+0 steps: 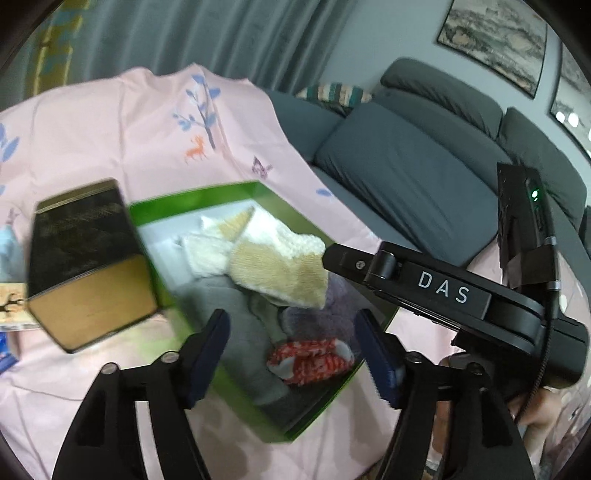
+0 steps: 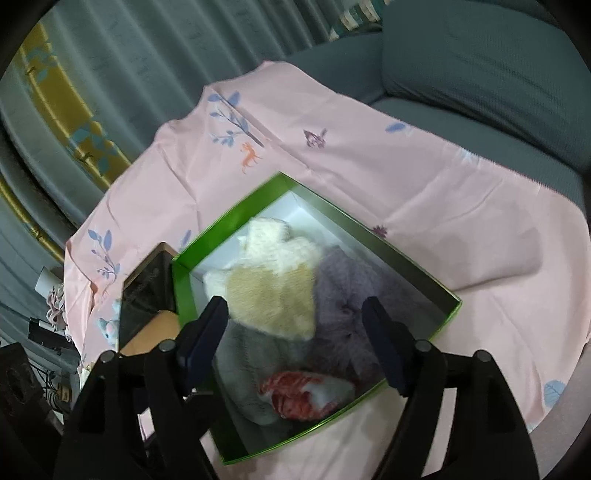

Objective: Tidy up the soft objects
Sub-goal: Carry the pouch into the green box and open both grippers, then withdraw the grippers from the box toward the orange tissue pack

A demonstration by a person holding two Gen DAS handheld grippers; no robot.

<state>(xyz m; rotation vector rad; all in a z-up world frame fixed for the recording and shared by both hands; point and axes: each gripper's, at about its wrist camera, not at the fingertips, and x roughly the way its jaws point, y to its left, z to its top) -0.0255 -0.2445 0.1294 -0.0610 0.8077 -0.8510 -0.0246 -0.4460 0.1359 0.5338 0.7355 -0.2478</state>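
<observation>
A green box sits on a pink printed cloth and holds soft items: a cream and tan fluffy piece, a grey piece, a purple fluffy piece and a red and white patterned piece. My left gripper is open and empty just above the box. My right gripper is open and empty above the box; in the left wrist view its body reaches in from the right toward the cream piece.
A black and tan box stands left of the green box. The pink cloth covers a low surface. A grey sofa lies to the right, curtains behind.
</observation>
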